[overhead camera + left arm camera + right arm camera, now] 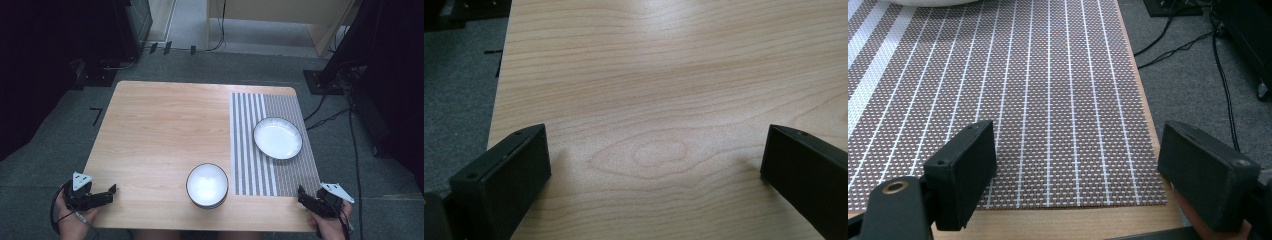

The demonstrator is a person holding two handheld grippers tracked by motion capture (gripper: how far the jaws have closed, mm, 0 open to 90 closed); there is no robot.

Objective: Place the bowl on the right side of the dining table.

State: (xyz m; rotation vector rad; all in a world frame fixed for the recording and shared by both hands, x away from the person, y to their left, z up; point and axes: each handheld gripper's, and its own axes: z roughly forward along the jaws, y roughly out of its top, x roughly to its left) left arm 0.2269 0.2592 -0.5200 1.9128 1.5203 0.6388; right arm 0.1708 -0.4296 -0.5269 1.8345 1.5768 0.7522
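Both grippers, left [111, 190] and right [301, 191], rest spread and empty at the counter's [160, 130] near corners, bowl [207, 185] between, plate [277, 138] at 2 o'clock.

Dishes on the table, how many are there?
2, maybe more. A white plate lies on the striped placemat at the right. A white bowl sits on the bare wood near the front edge; it may be a stack hiding another bowl underneath.

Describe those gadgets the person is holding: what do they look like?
Each hand grips a black tool. The left gripper and right gripper each end in two blocky, flat-faced black jaws and carry a grey three-cornered plate on top. A dark cable loops from the left one. No sleeves are visible.
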